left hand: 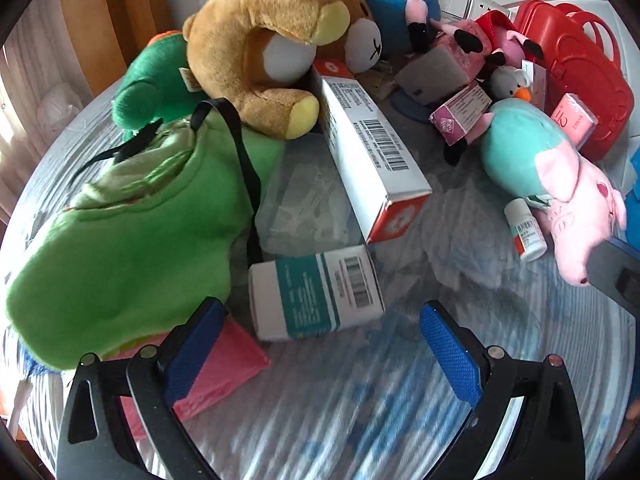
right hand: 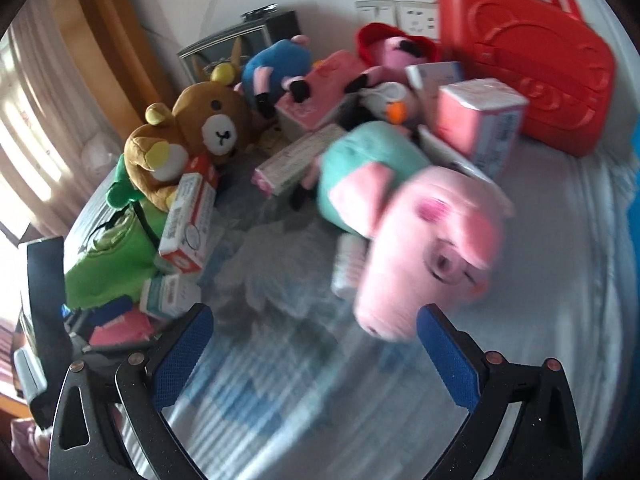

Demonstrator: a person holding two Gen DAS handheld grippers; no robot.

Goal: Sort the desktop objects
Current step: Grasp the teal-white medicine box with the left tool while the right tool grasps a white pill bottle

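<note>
My left gripper (left hand: 320, 340) is open and empty, just in front of a small white and teal box (left hand: 316, 294). A long white and red box (left hand: 368, 152) leans behind it on a clear plastic box (left hand: 304, 204). A green plush bag (left hand: 132, 220) lies to the left, a brown bear (left hand: 260, 52) behind it. My right gripper (right hand: 314, 336) is open and empty, just in front of the snout of a pink pig plush in a teal dress (right hand: 420, 240). The same pig shows in the left wrist view (left hand: 560, 176), with a small white bottle (left hand: 526, 230) beside it.
A red plastic case (right hand: 528, 60) stands at the back right. Pink boxes (right hand: 476, 120), a blue plush (right hand: 276, 68), a penguin plush (right hand: 392, 108) and another pink pig plush (right hand: 396, 50) crowd the back. A pink packet (left hand: 224, 372) lies by my left finger. The striped cloth (right hand: 320, 400) covers the table.
</note>
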